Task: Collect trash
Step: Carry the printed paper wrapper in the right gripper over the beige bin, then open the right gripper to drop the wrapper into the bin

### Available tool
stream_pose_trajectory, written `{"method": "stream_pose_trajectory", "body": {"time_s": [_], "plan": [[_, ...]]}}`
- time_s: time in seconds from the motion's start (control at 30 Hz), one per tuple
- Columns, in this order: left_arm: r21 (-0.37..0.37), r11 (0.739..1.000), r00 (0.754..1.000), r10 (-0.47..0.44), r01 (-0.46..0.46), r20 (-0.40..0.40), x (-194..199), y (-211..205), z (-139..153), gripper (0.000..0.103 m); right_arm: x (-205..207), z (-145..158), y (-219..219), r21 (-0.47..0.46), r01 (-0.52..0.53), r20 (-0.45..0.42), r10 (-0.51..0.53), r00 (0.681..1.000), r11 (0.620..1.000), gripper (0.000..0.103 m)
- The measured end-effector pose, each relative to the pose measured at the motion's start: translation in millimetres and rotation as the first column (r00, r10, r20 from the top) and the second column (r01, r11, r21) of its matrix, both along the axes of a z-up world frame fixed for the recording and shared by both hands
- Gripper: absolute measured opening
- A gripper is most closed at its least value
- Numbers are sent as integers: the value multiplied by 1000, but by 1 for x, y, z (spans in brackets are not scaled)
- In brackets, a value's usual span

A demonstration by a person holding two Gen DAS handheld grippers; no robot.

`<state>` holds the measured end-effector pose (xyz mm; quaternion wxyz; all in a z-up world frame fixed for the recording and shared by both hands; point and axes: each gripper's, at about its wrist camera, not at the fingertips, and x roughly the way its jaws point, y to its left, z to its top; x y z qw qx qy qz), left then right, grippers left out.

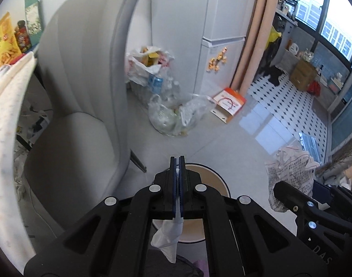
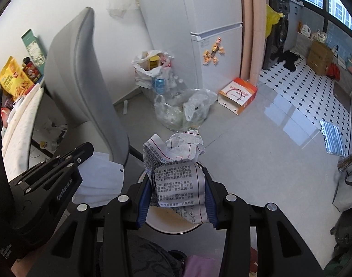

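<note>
Left jaws: pressed tight together on a thin white item, a face mask [image 1: 167, 237], which hangs below the left gripper [image 1: 178, 161]; in the right wrist view the mask [image 2: 99, 180] spreads out beside that gripper's tip [image 2: 81, 152].
Right jaws: clamped partway on a crumpled printed paper [image 2: 179, 175], its blue pads [image 2: 143, 205] pressing both sides; the right gripper [image 2: 177, 177] points steeply downward.
Paper, other view: the crumpled sheet [image 1: 289, 173] shows at the right edge of the left wrist view, above the black frame of the right gripper [image 1: 291, 198].
Bin: a round white-rimmed bin [image 1: 212, 184] with a tan inside sits on the floor right under both grippers; its rim [image 2: 171, 228] shows beneath the held paper.
Trash position: mask and paper both hang in the air above the bin opening, neither touching it as far as can be seen.
Chair: a grey padded chair [image 1: 83, 92] stands left of the bin, beside the edge of a pale speckled surface [image 1: 5, 138].
Floor clutter: a clear plastic bag [image 1: 176, 115] of bottles and wrappers lies on the pale tiled floor [image 1: 233, 143], with a white bag [image 1: 148, 64] stuffed with packaging behind it against the wall.
Box: an orange and white carton [image 1: 230, 103] lies tipped near the foot of the white fridge [image 1: 222, 34].
Snacks: a yellow snack packet [image 1: 4, 41] stands on the surface at far left.
</note>
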<state>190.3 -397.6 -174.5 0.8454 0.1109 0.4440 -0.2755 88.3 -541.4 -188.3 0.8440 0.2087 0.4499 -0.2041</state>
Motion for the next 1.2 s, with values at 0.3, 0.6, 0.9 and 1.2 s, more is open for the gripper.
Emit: {"method": "stream_pose_trajectory", "body": {"time_s": [0.3, 0.6, 0.9, 1.2], "plan": [[-25, 999, 997, -31, 29, -74, 2, -16, -15, 3, -8, -13, -25, 4, 57, -28, -57, 998, 998, 41], [-79, 996, 993, -38, 30, -107, 0, -16, -14, 50, -19, -11, -32, 11, 76, -17, -76, 997, 997, 41], [-31, 997, 998, 68, -68, -13, -1, 12, 11, 73, -12, -4, -16, 18, 28, 5, -28, 1000, 999, 43], [-11, 966, 964, 257, -256, 68, 14, 81, 43, 81, 23, 7, 22, 10, -85, 45, 85, 995, 996, 46]]}}
